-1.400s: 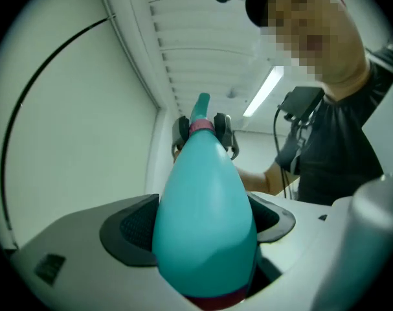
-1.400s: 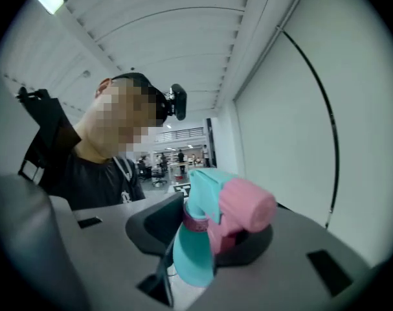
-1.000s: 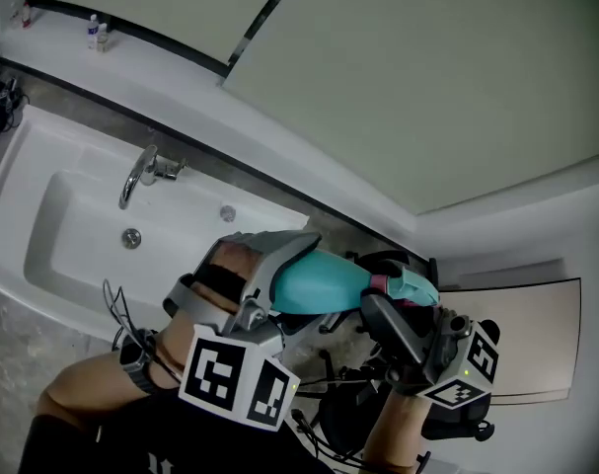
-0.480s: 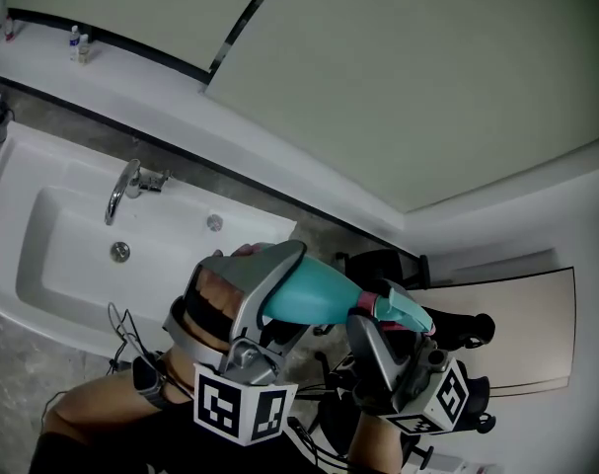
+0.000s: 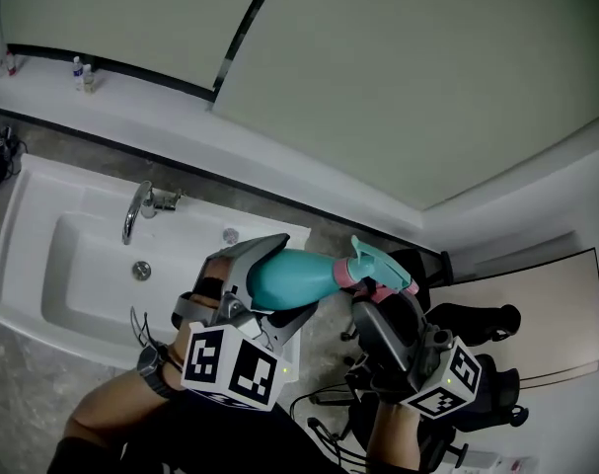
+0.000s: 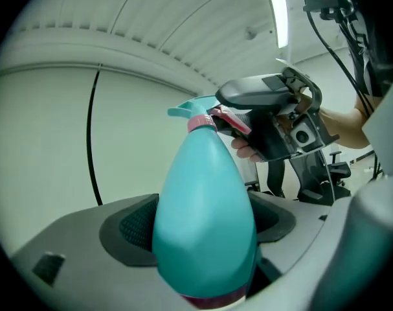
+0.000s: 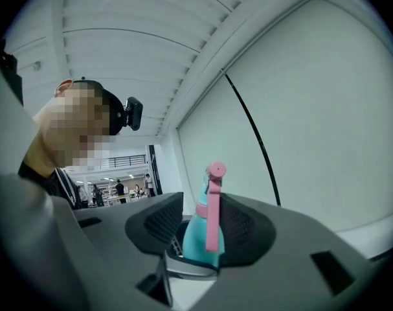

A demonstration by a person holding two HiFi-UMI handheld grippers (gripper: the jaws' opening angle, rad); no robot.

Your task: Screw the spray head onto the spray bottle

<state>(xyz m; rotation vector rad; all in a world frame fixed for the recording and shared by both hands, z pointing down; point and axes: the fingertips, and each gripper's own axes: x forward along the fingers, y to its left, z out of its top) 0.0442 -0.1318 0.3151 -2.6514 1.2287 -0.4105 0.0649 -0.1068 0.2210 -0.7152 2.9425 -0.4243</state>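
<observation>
Editor: Both grippers sit higher in the head view than a second ago, and the spray head (image 5: 380, 265) has swung so that its nozzle tips up toward the wall. Who holds what?

Reporter: The left gripper (image 6: 206, 229) clamps the teal spray bottle (image 6: 206, 186) across its fat lower body. The bottle lies nearly level in the air. The right gripper (image 7: 196, 232) is closed partway on the spray head, with the pink trigger (image 7: 212, 206) standing between the pads. Head and neck meet at the pink collar (image 5: 344, 275); how far the thread has bitten cannot be seen.

Editor: How does it handle?

Reporter: It is likely light, smooth plastic with walls that give. The tapering body could spin in the pads, so the wide part is the place to grip. The head is best taken by its body, not by the thin trigger.

Editor: Anything in the way?

Reporter: Nothing stands between the grippers. A white sink (image 5: 42, 275) with its faucet (image 5: 141, 205) lies below left and a black chair (image 5: 472, 324) below right, both well apart.
</observation>
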